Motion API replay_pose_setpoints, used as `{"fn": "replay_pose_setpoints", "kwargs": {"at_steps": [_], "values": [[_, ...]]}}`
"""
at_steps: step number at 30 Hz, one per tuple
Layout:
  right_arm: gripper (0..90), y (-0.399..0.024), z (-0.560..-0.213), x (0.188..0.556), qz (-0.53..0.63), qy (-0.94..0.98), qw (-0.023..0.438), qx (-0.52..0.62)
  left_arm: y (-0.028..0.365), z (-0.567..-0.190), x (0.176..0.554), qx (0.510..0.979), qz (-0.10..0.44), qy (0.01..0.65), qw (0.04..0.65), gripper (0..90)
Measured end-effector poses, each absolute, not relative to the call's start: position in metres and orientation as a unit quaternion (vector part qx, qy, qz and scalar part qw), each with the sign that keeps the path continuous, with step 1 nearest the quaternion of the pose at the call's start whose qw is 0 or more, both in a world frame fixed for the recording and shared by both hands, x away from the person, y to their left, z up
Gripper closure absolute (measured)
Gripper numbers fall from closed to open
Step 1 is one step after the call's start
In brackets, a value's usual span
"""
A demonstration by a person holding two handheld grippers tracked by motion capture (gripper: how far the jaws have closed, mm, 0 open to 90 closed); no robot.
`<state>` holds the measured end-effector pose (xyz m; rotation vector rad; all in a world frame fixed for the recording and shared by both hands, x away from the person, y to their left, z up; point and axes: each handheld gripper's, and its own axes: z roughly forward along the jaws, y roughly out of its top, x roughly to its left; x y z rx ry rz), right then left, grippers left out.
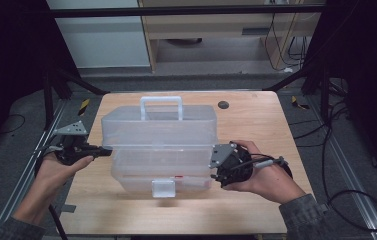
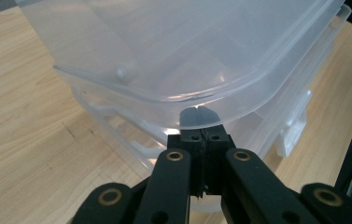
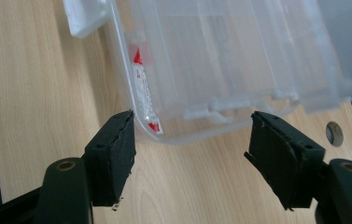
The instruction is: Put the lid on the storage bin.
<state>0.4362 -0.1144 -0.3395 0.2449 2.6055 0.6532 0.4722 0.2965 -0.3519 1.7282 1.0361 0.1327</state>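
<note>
High view: a clear, translucent plastic storage box (image 1: 161, 150) with a white loop handle (image 1: 161, 107) sits in the middle of a light wooden table (image 1: 256, 120). Its deep upper shell stands raised and tilted above the flatter lower tray, and a white latch tab (image 1: 163, 188) juts from the near edge. The left gripper (image 1: 107, 150) comes in level from the left, its tips at the box's left edge where the two shells meet. The right gripper (image 1: 212, 171) is just beside the box's right end, held in a hand (image 1: 266, 175) with a grey-green sleeve. A small dark round hole (image 1: 223, 104) shows in the tabletop behind the box.

Left gripper view: the two black jaws are pressed together at their tips, right under the rounded rim of the upper shell; whether they pinch a thin plastic edge there I cannot tell. The lower tray lies beneath, with its latch at the right.

Right gripper view: the jaws stand well apart with nothing between the pads; the rounded corner of the tray lies just beyond them, resting on the wood. A red-and-white label (image 3: 142, 88) runs along the tray's wall, inside the clear plastic.
</note>
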Motion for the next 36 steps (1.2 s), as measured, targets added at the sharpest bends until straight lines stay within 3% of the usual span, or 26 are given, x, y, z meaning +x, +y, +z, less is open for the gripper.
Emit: {"fn": "replay_pose_setpoints", "kwargs": {"at_steps": [36], "values": [[27.4, -0.163, -0.367, 0.450, 0.227, 0.929, 0.231, 0.178, 0.304, -0.372, 0.456, 0.732, 0.055, 0.435, 0.522, 89.7]]}}
